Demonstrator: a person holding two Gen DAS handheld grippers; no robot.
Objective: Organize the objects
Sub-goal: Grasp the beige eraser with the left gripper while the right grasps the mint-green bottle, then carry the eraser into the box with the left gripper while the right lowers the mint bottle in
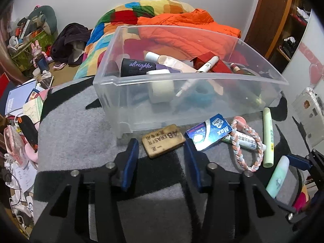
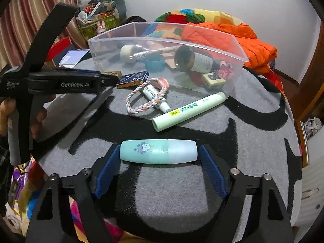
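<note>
Right gripper (image 2: 159, 168) fingers spread, straddling teal bottle (image 2: 159, 150) endwise, pads not touching. Left gripper (image 1: 160, 151) fingers open around brown eraser (image 1: 163, 140), blue gum box (image 1: 208, 134) at 2 o'clock. Clear bin (image 1: 202, 93) at 12, already part-filled. Step: pickup. Next, I judge: close on both, lift over rim.

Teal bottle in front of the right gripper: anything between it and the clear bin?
Yes. The pale green tube lies on the mat between the teal bottle and the clear bin, with the braided ring further left. Right gripper straddles the bottle, nothing blocking.
</note>
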